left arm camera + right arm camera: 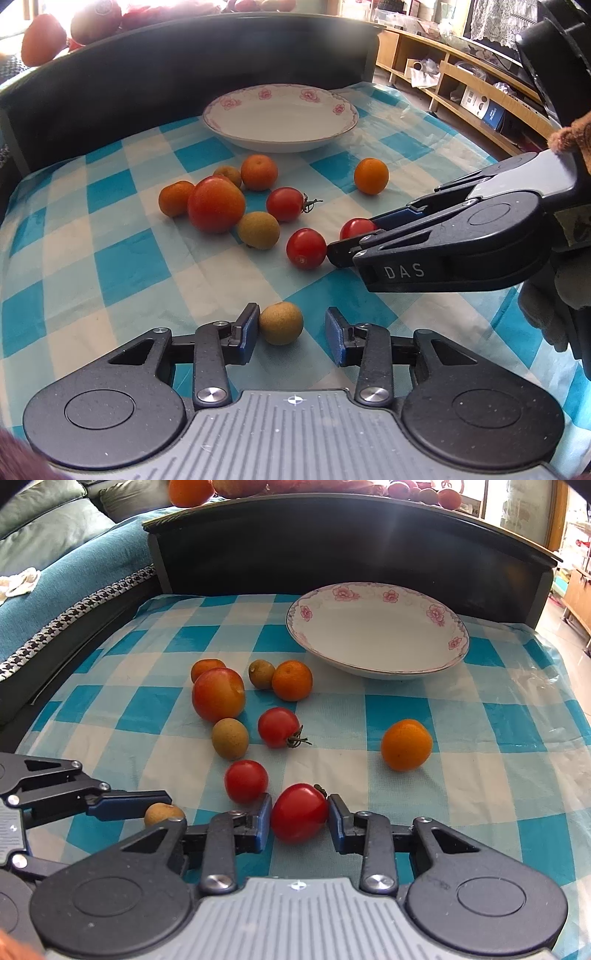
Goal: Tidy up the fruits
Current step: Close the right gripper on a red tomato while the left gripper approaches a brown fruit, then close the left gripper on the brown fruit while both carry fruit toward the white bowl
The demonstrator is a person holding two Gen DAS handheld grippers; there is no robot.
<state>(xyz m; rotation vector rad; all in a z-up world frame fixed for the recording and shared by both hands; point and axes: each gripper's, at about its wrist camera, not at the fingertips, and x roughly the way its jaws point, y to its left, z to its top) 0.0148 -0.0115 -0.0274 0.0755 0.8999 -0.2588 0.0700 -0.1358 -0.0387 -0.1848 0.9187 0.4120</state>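
Right tool (299,818) pinches a glossy round tomato (298,812); left tool (291,328) gapes wide.

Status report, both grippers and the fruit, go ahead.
Right gripper shut on cherry tomato. Left gripper open around longan. Plate empty, path clear.

A blue and white checked cloth (110,266) covers the table. Behind it stands a dark board (351,542), and a blue-green sofa (55,572) sits off to one side with a small white cloth (20,583) lying on it. On the other side are long wooden shelves (454,85) with boxes and papers inside.
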